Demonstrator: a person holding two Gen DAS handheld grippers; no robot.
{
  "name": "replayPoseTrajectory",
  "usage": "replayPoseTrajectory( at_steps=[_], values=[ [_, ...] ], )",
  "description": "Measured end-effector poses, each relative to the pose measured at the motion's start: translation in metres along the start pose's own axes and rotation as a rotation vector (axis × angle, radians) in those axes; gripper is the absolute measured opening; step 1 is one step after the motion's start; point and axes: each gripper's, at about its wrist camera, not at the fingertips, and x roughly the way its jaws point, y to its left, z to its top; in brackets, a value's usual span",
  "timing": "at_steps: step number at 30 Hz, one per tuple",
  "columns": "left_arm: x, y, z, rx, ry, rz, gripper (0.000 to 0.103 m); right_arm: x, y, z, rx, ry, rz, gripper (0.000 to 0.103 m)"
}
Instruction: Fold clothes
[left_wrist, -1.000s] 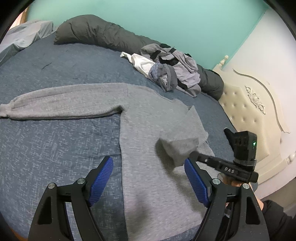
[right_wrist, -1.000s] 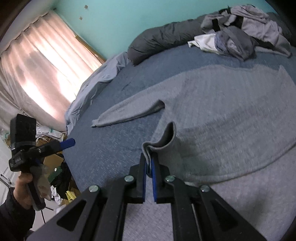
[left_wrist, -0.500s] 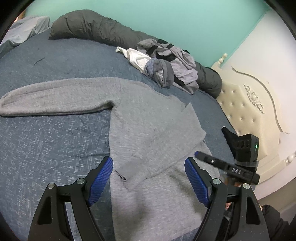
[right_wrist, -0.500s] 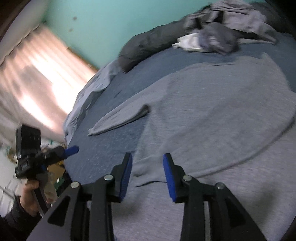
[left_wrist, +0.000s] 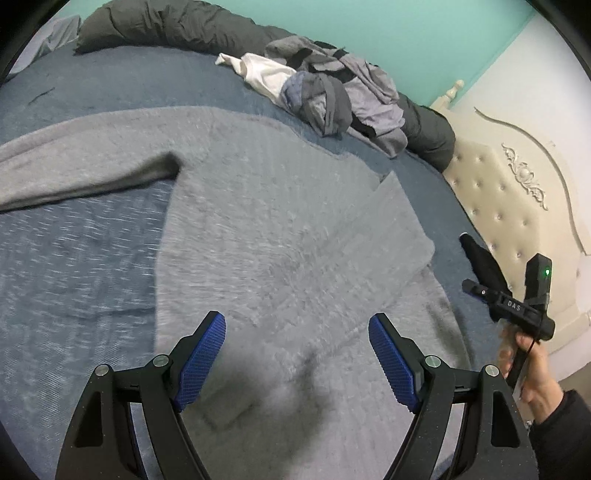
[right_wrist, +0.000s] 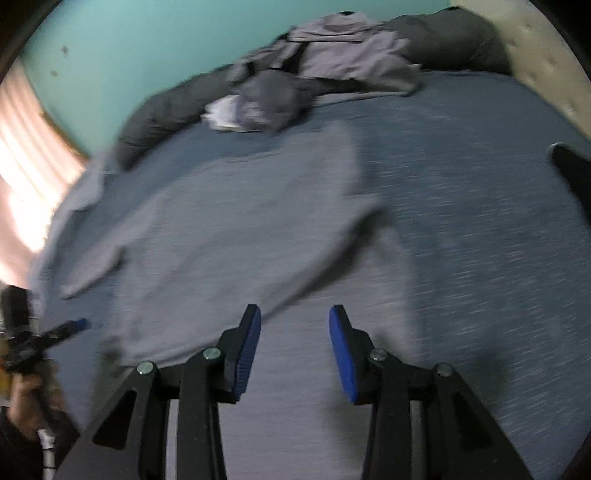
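— Where's the sweater (left_wrist: 280, 236) in relation to the two grippers?

— It lies flat on the blue bed (left_wrist: 74, 266), right under and ahead of the left gripper (left_wrist: 297, 354). One sleeve stretches out to the far left; the other is folded across the body on the right side.

— Is the left gripper holding any of it?

— No. Its jaws stand wide apart above the near part of the sweater, with nothing between the blue pads (left_wrist: 201, 356).

— And the right gripper (right_wrist: 294, 345)?

— Also spread apart and empty. The folded sleeve's edge lies just ahead of its fingertips, though that view is blurred.

— Anything else on the bed?

— A pile of clothes (left_wrist: 332, 96) at the far side, well apart from the sweater, beside a dark bolster (left_wrist: 177, 26).
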Motion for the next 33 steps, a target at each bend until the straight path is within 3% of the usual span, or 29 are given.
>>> replayPoseTrajectory(
  at_steps=[5, 10, 15, 21, 30, 33],
  values=[
    [0.029, -0.004, -0.002, 0.006, 0.009, 0.043, 0.084, 0.010, -0.049, 0.012, -0.021, 0.029, -0.159, 0.039],
    [0.052, -0.003, -0.004, -0.010, 0.021, 0.096, 0.093, 0.034, -0.067, 0.028, -0.021, 0.059, -0.207, 0.039],
    [0.067, 0.000, -0.008, -0.007, 0.032, 0.138, 0.097, 0.064, -0.067, 0.043, -0.048, 0.102, -0.251, 0.039],
    [0.077, 0.006, -0.015, -0.020, 0.045, 0.140, 0.102, 0.082, -0.059, 0.056, -0.074, 0.099, -0.218, 0.039],
    [0.083, 0.008, -0.024, 0.006, 0.052, 0.146, 0.103, 0.105, -0.056, 0.070, -0.107, 0.064, -0.294, 0.039],
    [0.086, 0.009, -0.026, 0.012, 0.052, 0.148, 0.103, 0.104, -0.059, 0.073, -0.135, 0.054, -0.358, 0.039]
  ],
)
